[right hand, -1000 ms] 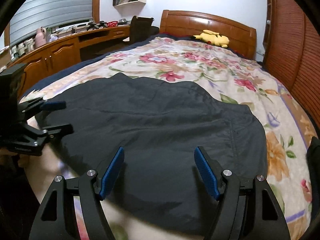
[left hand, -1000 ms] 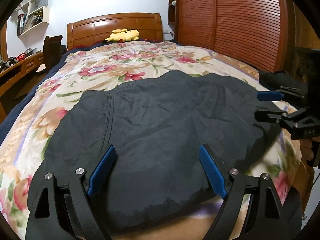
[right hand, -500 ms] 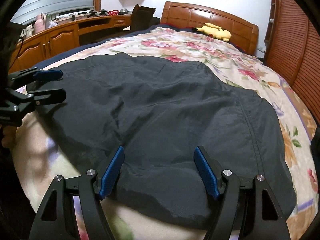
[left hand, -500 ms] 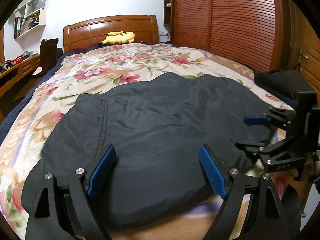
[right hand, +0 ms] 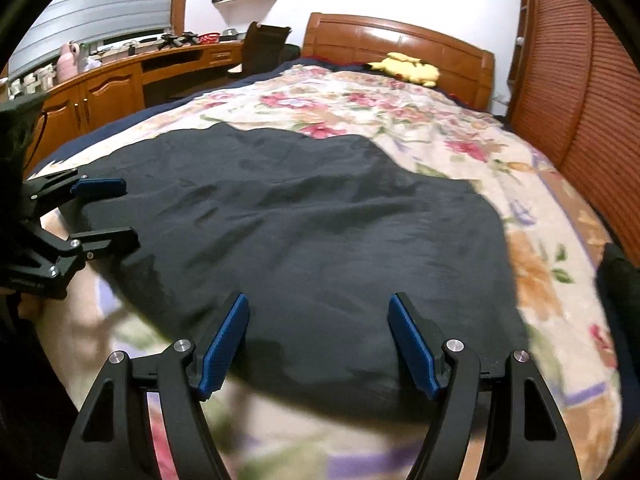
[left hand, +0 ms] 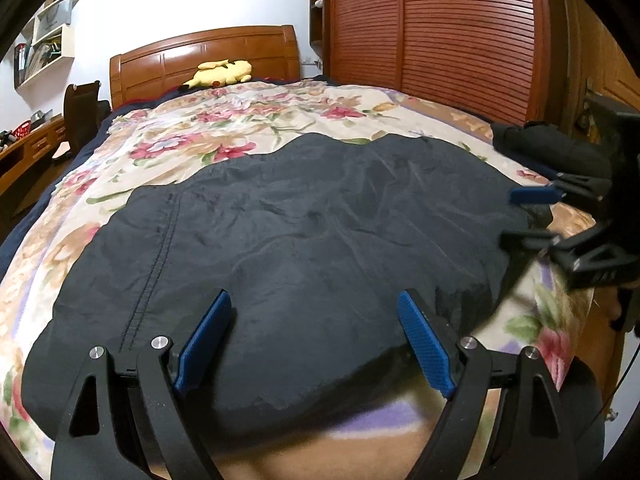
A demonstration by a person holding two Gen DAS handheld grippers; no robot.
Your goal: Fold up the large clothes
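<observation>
1. Dark garment (left hand: 304,248) lies spread flat across the near half of the floral bedspread (left hand: 248,120), its hem toward the near edge.
2. Left gripper (left hand: 316,340) hovers over the near hem with jaws spread wide, holding nothing; right gripper (right hand: 318,336) likewise gapes over the near right corner.
3. Likely risk: pinching only the top layer, so the lower one drags and bunches.
4. Uneven lifting by the two tools could skew the fold line.
5. Slick fabric may slip from the blue pads (right hand: 224,344), or the bedspread gets caught too.
</observation>
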